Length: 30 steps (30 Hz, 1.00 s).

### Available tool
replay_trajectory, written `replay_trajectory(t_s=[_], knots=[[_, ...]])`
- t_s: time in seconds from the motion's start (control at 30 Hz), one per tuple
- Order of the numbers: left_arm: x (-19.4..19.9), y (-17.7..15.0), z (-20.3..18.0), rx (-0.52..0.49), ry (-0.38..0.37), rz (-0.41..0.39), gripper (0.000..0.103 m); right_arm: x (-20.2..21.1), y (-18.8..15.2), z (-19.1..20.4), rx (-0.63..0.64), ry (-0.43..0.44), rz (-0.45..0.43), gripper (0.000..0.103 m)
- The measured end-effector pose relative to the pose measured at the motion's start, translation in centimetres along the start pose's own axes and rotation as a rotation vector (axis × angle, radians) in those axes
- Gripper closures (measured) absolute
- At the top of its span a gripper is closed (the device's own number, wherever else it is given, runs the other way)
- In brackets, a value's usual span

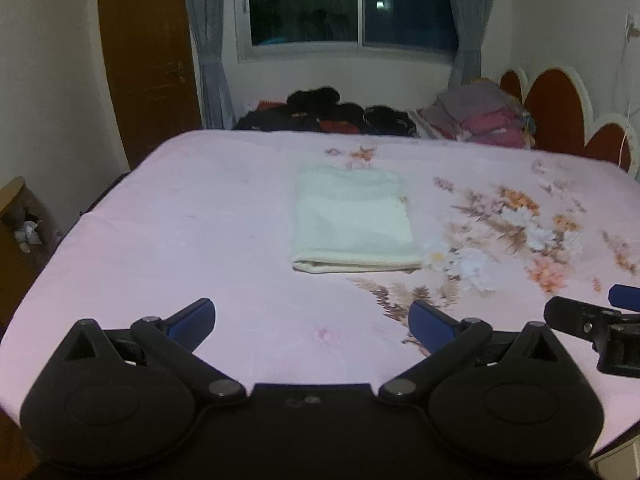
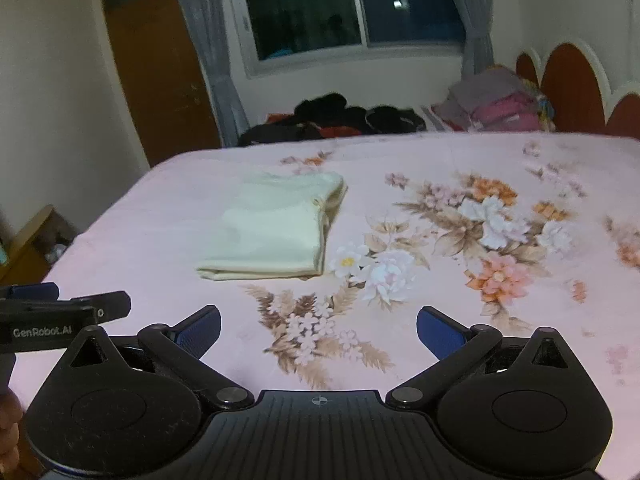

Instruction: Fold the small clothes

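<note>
A small cream garment (image 1: 352, 220) lies folded into a neat rectangle on the pink floral bed sheet (image 1: 192, 216), well ahead of both grippers. The right wrist view shows the same garment (image 2: 276, 228) left of centre on the sheet (image 2: 440, 168). My left gripper (image 1: 312, 320) is open, its blue pads wide apart over bare sheet with nothing between them. My right gripper (image 2: 318, 330) is open too and holds nothing. Each gripper shows at the edge of the other's view: the right one (image 1: 600, 320) at the far right, the left one (image 2: 60, 312) at the far left.
A heap of dark clothes (image 1: 320, 116) and a stack of folded pink and grey laundry (image 1: 480, 120) lie beyond the bed's far edge. A red scalloped headboard (image 1: 560, 112) stands at right, a wooden door (image 1: 148, 60) at left, a curtained window (image 1: 352, 4) behind.
</note>
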State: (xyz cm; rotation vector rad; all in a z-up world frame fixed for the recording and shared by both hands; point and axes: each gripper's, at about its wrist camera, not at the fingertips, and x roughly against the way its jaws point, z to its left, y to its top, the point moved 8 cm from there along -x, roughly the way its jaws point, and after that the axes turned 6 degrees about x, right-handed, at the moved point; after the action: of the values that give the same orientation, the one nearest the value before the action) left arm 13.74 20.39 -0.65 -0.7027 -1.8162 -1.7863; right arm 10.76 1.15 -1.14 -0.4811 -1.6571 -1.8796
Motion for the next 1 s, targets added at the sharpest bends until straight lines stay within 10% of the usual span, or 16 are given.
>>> replay_trajectory(t_s=[0.33,1.0], knots=[[5.4,-0.8,-0.6,0.029,0.035,-0.043,0.0,7.2,0.3,1.1,0.104,-0.116,-0.125,0.0],[8.2,-0.6,-0.4,0.061,0.044,-0.092,0.0,8.6,0.6,0.8,0.112,-0.087,-0.158,0.0]])
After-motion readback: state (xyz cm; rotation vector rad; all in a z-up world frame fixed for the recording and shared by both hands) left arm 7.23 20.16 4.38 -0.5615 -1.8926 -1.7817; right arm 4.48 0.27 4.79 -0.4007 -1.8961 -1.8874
